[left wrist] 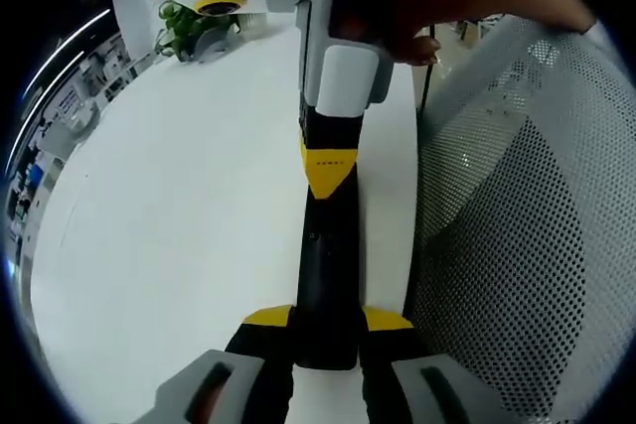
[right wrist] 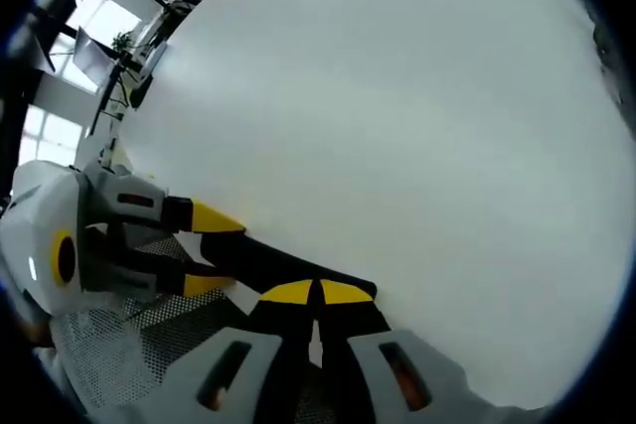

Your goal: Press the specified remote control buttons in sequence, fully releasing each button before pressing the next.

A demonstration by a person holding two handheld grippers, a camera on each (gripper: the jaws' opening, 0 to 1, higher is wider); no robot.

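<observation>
though jaws meet on right hand-held gripper (right wrist: 316, 297) | remote unidentifiable

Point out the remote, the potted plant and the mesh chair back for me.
remote (left wrist: 328, 275): left gripper view, middle of its black body, held between the left gripper's jaws.
potted plant (left wrist: 184, 27): left gripper view, its green leaves.
mesh chair back (left wrist: 527, 225): left gripper view, the perforated panel.

The remote control (left wrist: 326, 285) is long, thin and black. It is held up over the white surface (left wrist: 179, 235), near its edge. One end sits between the jaws of the left claw (left wrist: 328, 330). The shut tips of the right claw (right wrist: 318, 292) touch its far end. Its buttons are too dark to see.
</observation>
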